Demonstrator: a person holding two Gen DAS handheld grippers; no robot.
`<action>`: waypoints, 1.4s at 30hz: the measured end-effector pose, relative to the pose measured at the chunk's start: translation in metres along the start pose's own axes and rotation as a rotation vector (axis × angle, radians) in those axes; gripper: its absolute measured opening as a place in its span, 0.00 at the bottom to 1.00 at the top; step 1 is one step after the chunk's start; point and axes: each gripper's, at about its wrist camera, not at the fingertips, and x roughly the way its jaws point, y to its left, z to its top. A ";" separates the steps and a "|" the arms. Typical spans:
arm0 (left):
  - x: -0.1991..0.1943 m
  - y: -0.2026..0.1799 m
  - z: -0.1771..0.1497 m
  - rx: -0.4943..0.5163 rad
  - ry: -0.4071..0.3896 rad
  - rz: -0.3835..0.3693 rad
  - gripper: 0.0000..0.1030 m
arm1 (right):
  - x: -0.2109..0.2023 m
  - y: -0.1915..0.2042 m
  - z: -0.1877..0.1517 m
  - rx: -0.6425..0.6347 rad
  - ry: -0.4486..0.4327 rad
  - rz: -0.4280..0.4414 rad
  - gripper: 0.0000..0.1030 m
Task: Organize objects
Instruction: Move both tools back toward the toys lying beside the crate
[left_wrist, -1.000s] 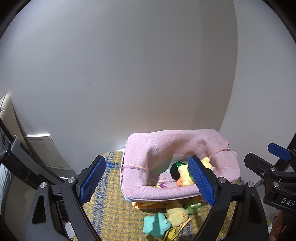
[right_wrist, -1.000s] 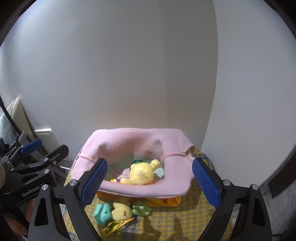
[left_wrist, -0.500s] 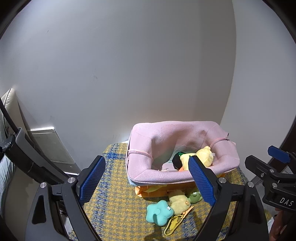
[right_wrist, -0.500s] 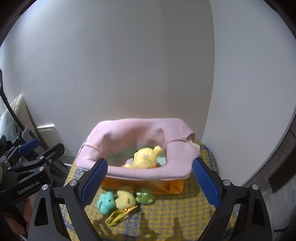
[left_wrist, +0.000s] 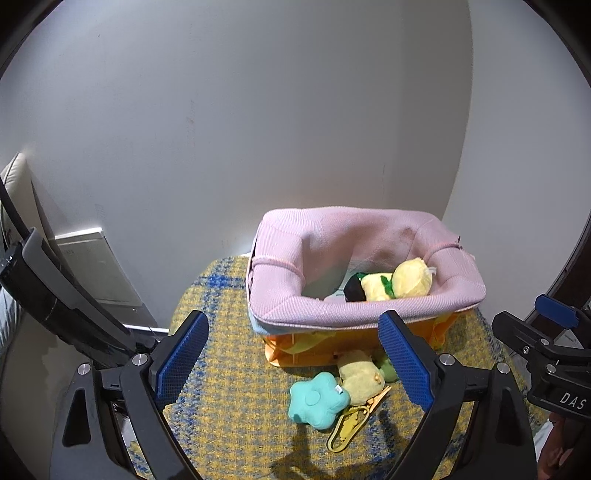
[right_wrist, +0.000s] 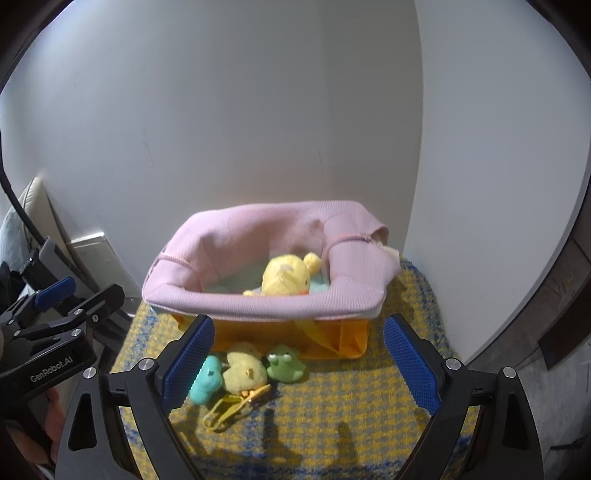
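Note:
An orange basket with a pink cloth liner (left_wrist: 332, 310) (right_wrist: 258, 306) stands on a yellow and blue woven mat (left_wrist: 229, 413) (right_wrist: 332, 417). A yellow plush duck (left_wrist: 410, 282) (right_wrist: 286, 275) lies inside it. In front of the basket lie a teal plush (left_wrist: 317, 400) (right_wrist: 205, 380), a pale yellow plush (left_wrist: 360, 376) (right_wrist: 245, 373), a green frog plush (right_wrist: 284, 367) and a yellow clip (left_wrist: 351, 424) (right_wrist: 232, 408). My left gripper (left_wrist: 291, 363) and right gripper (right_wrist: 301, 365) are both open and empty, held above the mat in front of the basket.
White walls meet in a corner behind the basket. A beige cushion and a grey panel (left_wrist: 92, 269) stand at the left. A dark wooden edge (right_wrist: 554, 325) runs along the right.
Both grippers have pulled back from the basket, so it looks smaller and the toys in front of it show fully. Both stay open.

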 end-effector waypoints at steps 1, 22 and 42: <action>0.002 0.000 -0.003 -0.001 0.003 -0.002 0.92 | 0.002 -0.001 -0.003 0.001 0.005 0.000 0.90; 0.072 -0.009 -0.063 0.004 0.149 -0.023 1.00 | 0.055 -0.014 -0.063 0.042 0.109 -0.044 0.91; 0.125 -0.014 -0.100 0.006 0.244 -0.049 0.99 | 0.100 -0.024 -0.091 0.053 0.208 -0.057 0.91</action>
